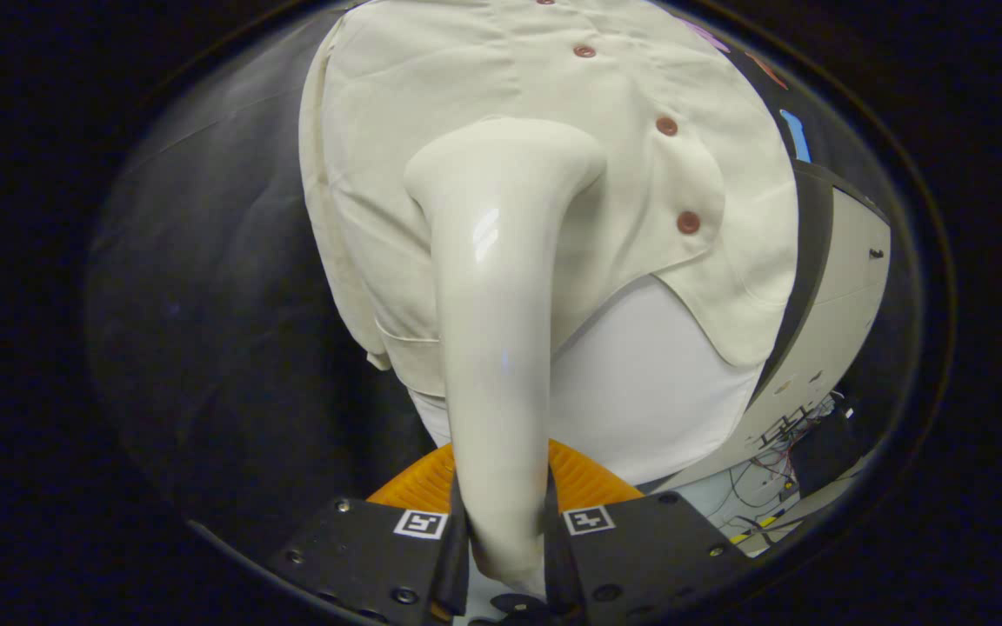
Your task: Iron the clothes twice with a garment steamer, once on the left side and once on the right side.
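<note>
A cream garment steamer (497, 304) rises from between my fingers, its handle clamped on both sides by the gripper (505, 530). Its head (510, 161) bends forward and lies against a cream button-up shirt (501, 104) hanging just beyond, left of the row of brown buttons (666, 126). A white undergarment (653, 391) hangs below the shirt's hem. The steamer hides the shirt's lower left front.
The black cloth wall (223, 287) fills the space left of the shirt. Right of the shirt stands a cream panel with a dark edge (840, 287), with tangled cables and a dark box (805, 443) near its base.
</note>
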Tool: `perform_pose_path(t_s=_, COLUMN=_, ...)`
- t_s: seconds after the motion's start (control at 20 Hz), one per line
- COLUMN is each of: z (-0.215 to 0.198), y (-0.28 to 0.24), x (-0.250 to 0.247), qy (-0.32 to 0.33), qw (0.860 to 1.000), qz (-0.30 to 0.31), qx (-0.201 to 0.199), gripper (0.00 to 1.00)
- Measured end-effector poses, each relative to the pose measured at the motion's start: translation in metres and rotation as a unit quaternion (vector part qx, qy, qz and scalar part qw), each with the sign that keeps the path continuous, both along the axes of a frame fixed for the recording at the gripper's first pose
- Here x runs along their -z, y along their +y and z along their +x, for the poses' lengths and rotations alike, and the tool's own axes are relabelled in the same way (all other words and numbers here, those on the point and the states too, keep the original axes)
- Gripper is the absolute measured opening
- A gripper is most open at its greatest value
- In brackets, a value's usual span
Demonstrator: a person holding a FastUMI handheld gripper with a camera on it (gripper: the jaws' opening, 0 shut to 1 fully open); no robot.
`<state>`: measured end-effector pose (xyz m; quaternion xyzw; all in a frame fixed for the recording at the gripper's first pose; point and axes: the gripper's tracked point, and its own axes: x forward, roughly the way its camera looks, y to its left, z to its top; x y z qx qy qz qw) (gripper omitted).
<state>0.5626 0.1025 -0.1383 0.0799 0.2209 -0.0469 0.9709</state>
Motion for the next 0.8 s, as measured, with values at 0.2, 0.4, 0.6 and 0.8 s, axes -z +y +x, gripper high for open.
perform_pose_path(t_s=0.2, z=-0.032, y=0.0, x=-0.036, qy=-0.019, qw=1.0, qz=-0.002, qx=-0.003, gripper=0.34)
perform_pose_path(t_s=0.4, z=-0.067, y=-0.013, x=-0.104, qy=-0.065, qw=0.998, qz=-0.012, qx=0.007, gripper=0.34)
perform_pose_path(t_s=0.6, z=-0.102, y=-0.036, x=-0.183, qy=-0.121, qw=0.992, qz=-0.032, qx=0.026, gripper=0.34)
perform_pose_path(t_s=0.8, z=-0.124, y=-0.065, x=-0.242, qy=-0.164, qw=0.984, qz=-0.052, qx=0.047, gripper=0.34)
